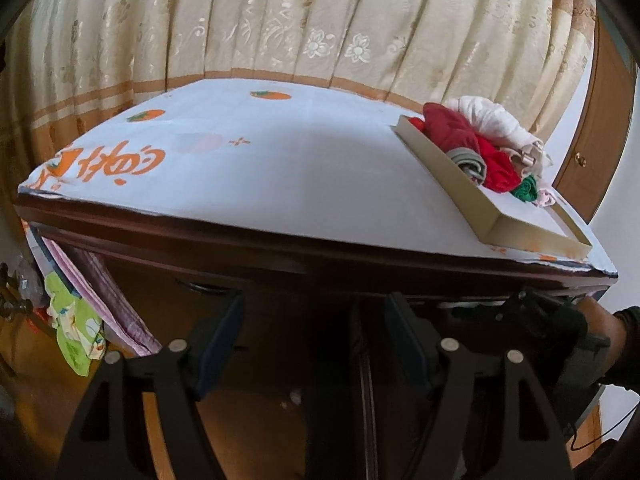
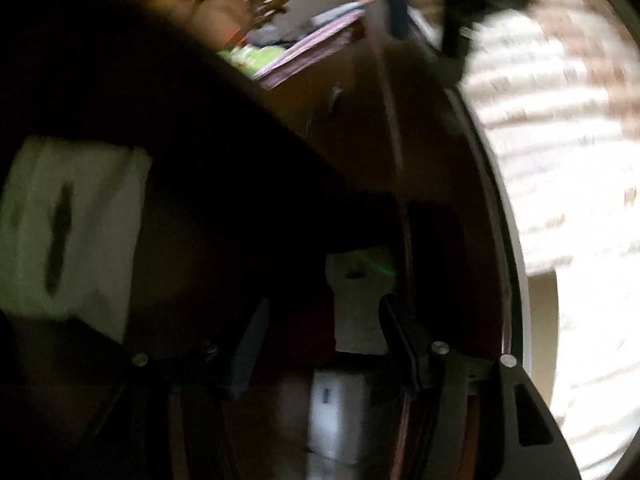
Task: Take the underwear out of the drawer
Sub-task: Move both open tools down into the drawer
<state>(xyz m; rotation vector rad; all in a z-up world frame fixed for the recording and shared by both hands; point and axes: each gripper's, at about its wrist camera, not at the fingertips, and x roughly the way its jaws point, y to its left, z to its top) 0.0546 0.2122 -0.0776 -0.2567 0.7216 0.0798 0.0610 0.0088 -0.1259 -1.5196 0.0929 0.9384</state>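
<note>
1. Left tongs (image 1: pixel 316 344) hung wide and empty just under the dresser edge (image 1: pixel 280 248), drawer contents hidden!
2. Rolled garments (image 1: pixel 460 136) sat in the box (image 1: pixel 480 216) above that edge, long axis running far-to-near, up-right of them.
3. Right tongs (image 2: pixel 324 340), nearer, stood half apart below the edge. Only their blurred view showed a pale shape (image 2: pixel 356 312) ahead, seemingly ungripped.

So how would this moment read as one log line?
left gripper: open, empty | right gripper: open, empty | dresser: below both
</note>
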